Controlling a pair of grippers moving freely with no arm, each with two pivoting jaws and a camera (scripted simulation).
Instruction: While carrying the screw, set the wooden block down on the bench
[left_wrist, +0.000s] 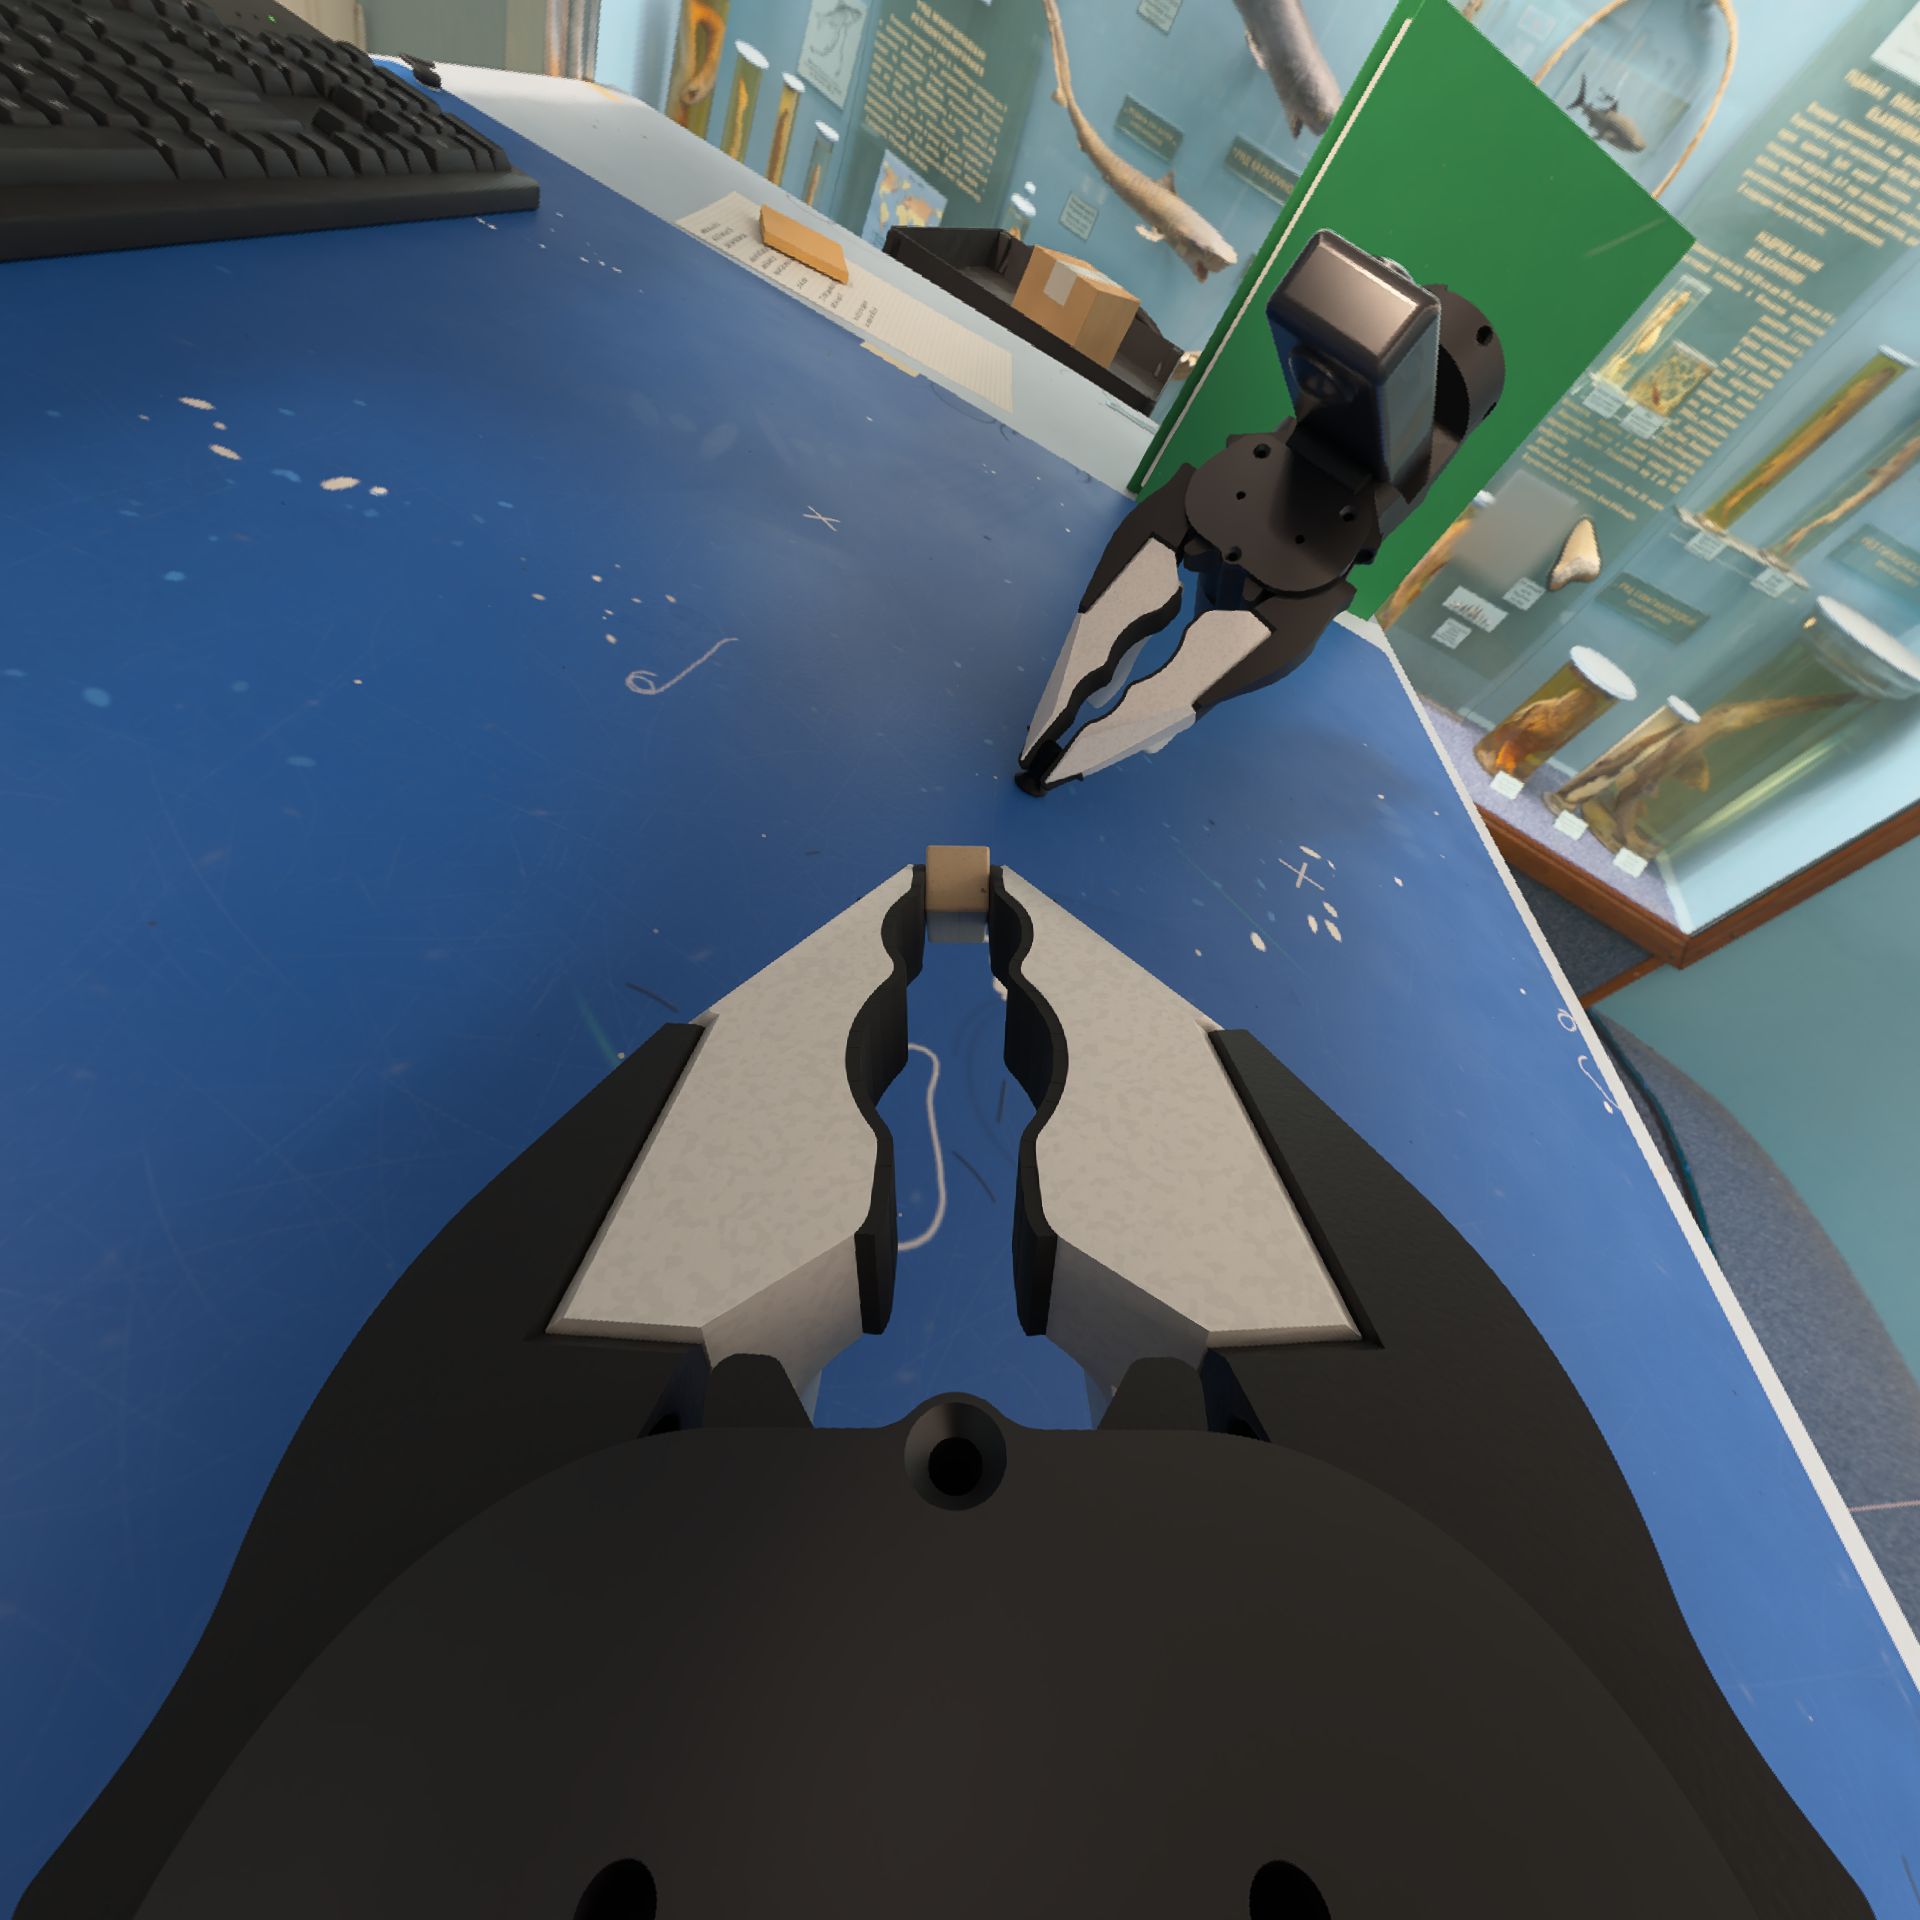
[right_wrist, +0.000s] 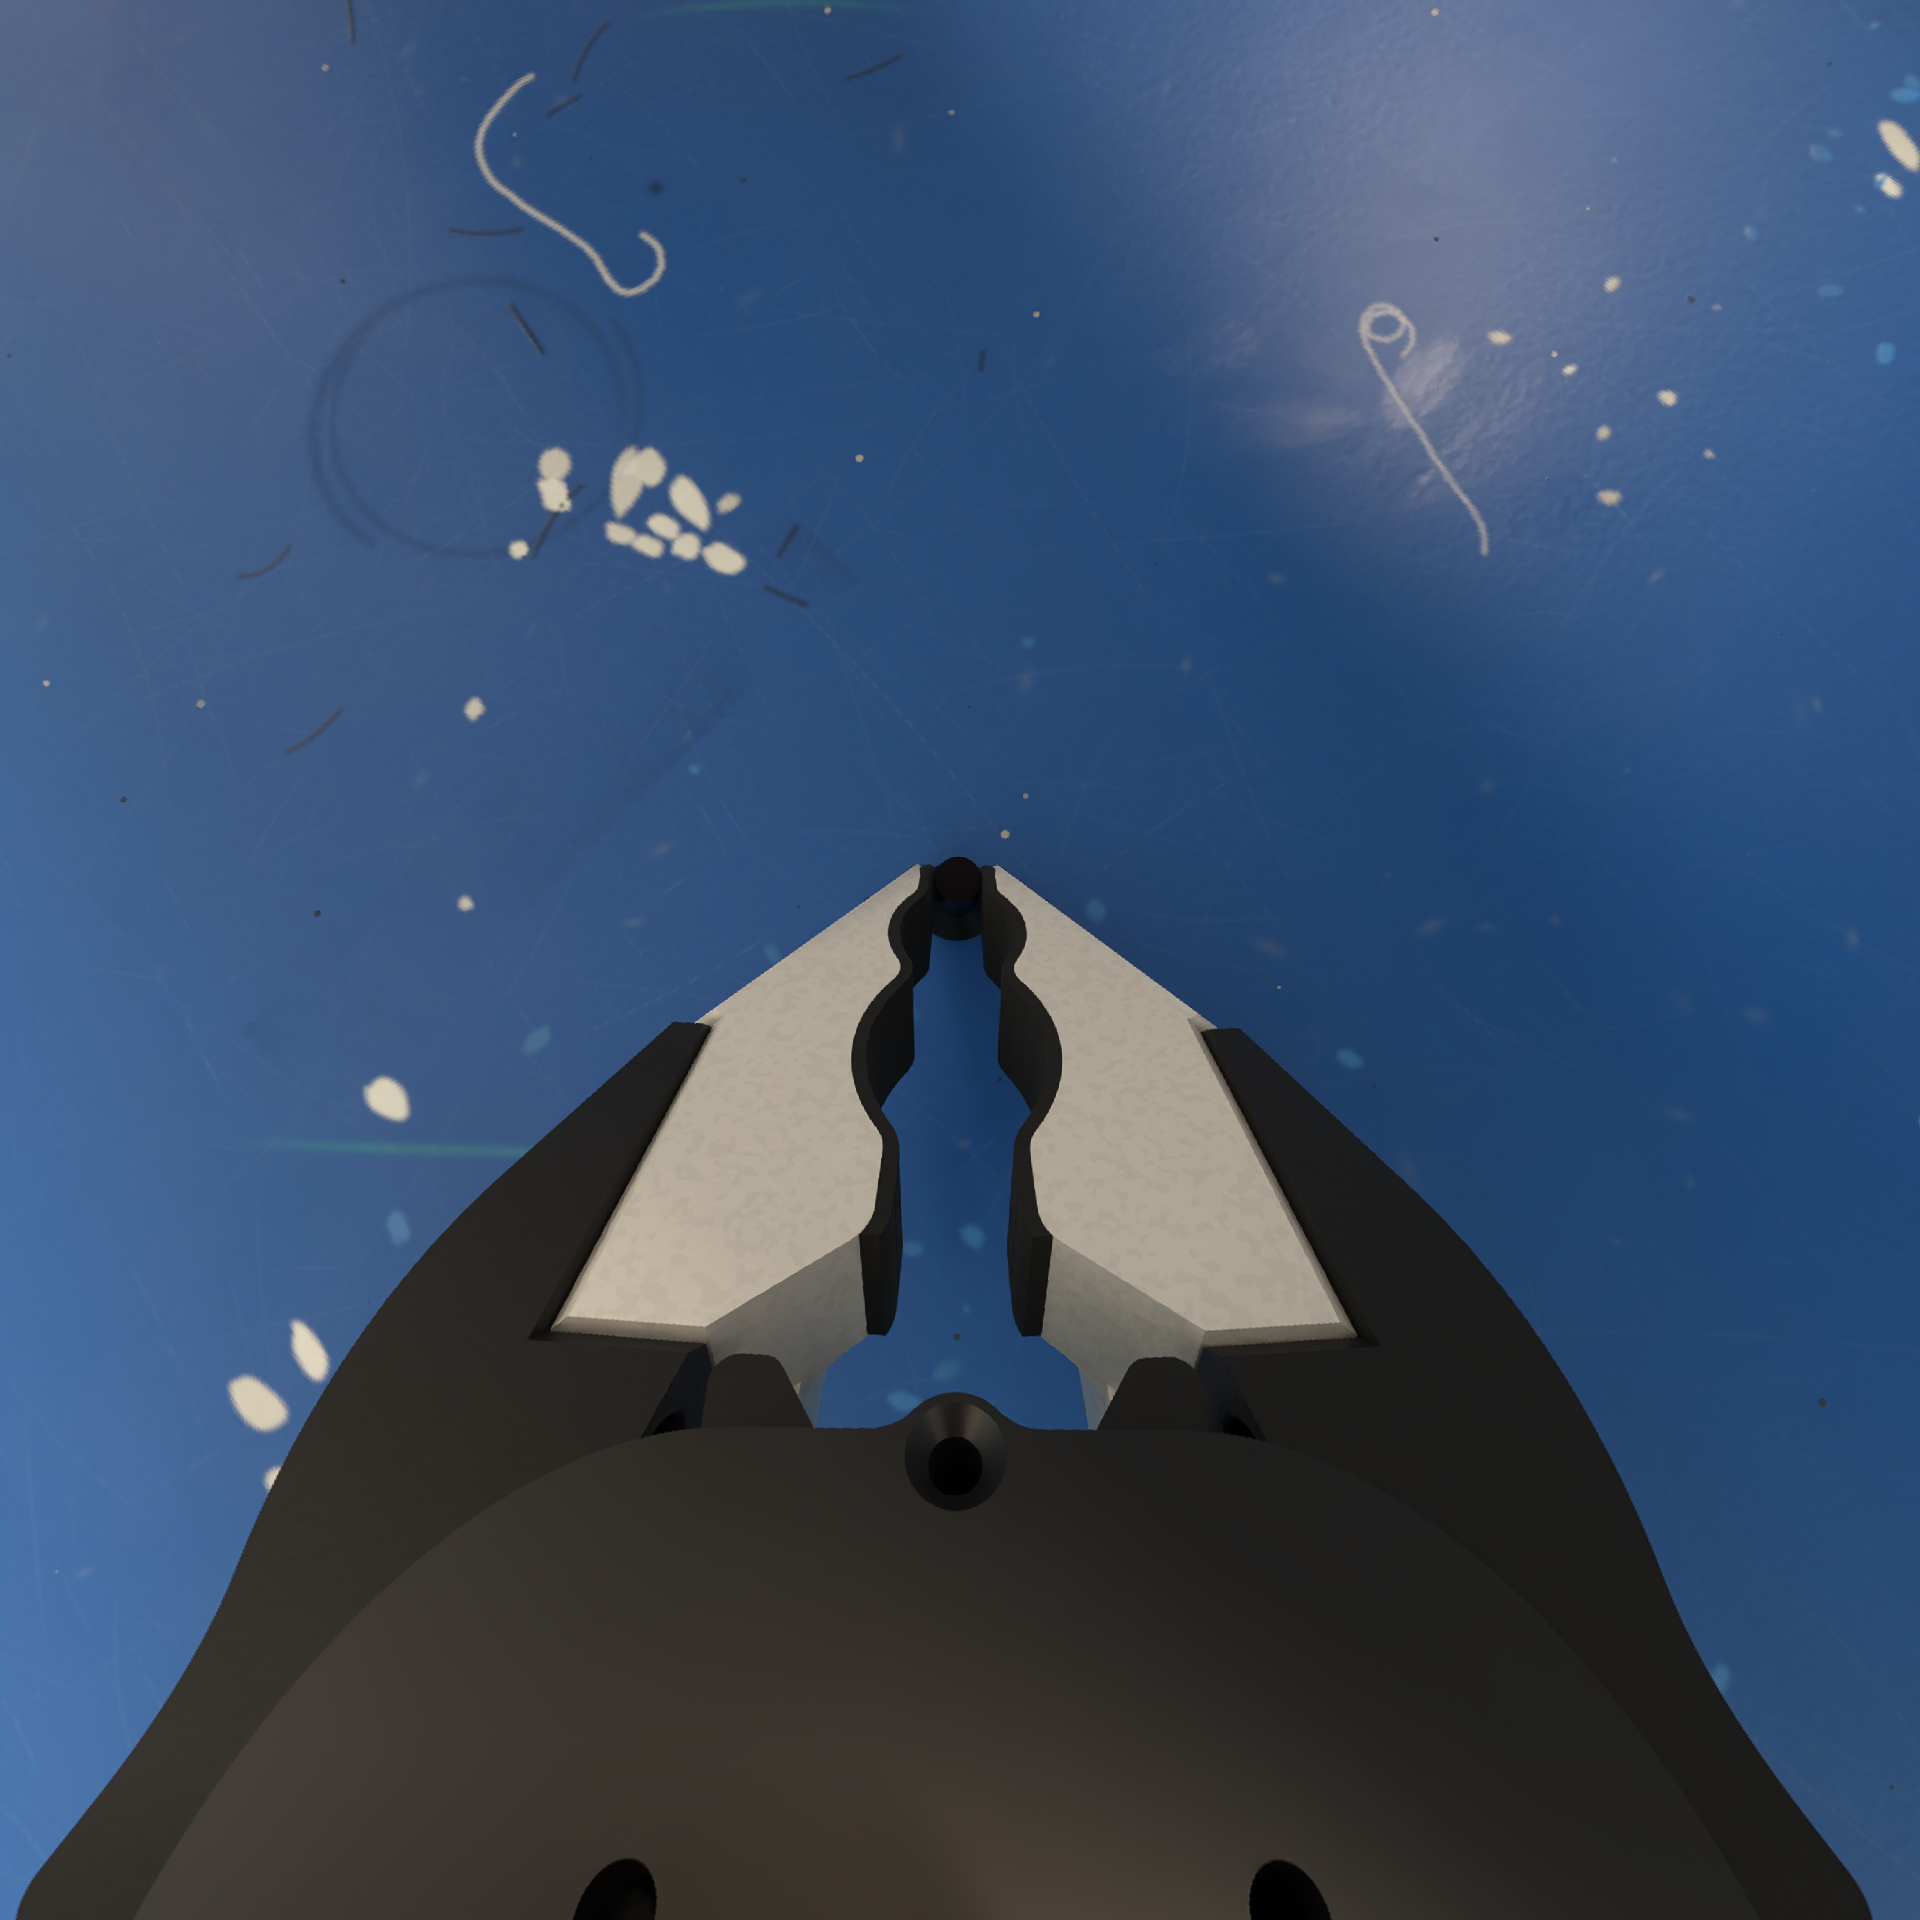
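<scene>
Blue table (left_wrist: 416, 727), scuffed and flecked with pale paint, set before display cases of specimens; black keyboard (left_wrist: 229, 135) at its far corner, green board (left_wrist: 1455, 260) standing at the far edge.

Left claw (left_wrist: 957, 888): closed on the wooden block (left_wrist: 957, 878), a small tan cube pinched at the very tips, apparently just above the table or touching it; contact cannot be told.

Right claw (right_wrist: 957, 894): closed on the screw (right_wrist: 957, 881), a small dark item at the tips, low over the table, near the block.

Step in hand, as judged: placing the block. Next move calls for lowering until seated, then parting the left fingers while the right grip holds firm.
</scene>
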